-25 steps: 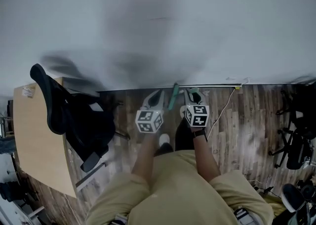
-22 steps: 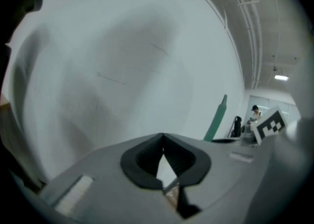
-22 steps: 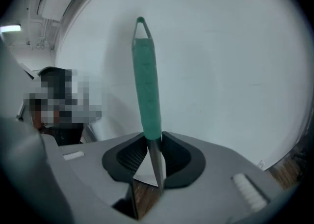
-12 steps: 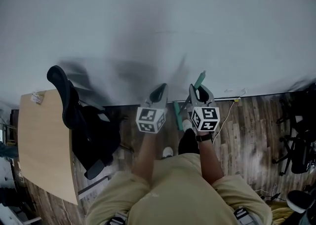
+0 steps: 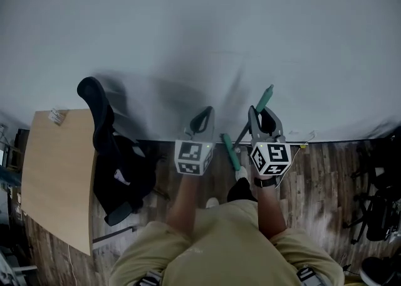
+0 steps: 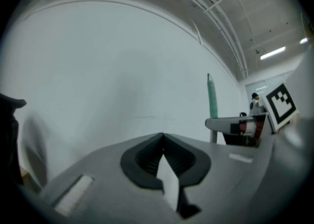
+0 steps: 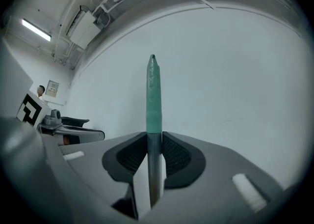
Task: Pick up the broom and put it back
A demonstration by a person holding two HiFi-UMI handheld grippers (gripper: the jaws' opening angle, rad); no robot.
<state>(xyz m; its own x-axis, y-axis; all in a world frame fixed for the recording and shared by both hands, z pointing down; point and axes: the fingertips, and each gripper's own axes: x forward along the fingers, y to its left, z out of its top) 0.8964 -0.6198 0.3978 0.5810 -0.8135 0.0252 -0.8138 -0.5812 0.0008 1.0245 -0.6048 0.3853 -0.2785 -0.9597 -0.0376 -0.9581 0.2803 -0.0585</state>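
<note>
Firmly pinched with its green sleeve just above the jaws, the broom [image 7: 153, 95] looks light and stiff in the right gripper [image 7: 155, 139]; the left gripper [image 6: 163, 137] is closed, empty.

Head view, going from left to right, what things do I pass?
Wooden desk → black office chair → left gripper → right gripper, clamped on the broom → black gear at the right edge.
</note>
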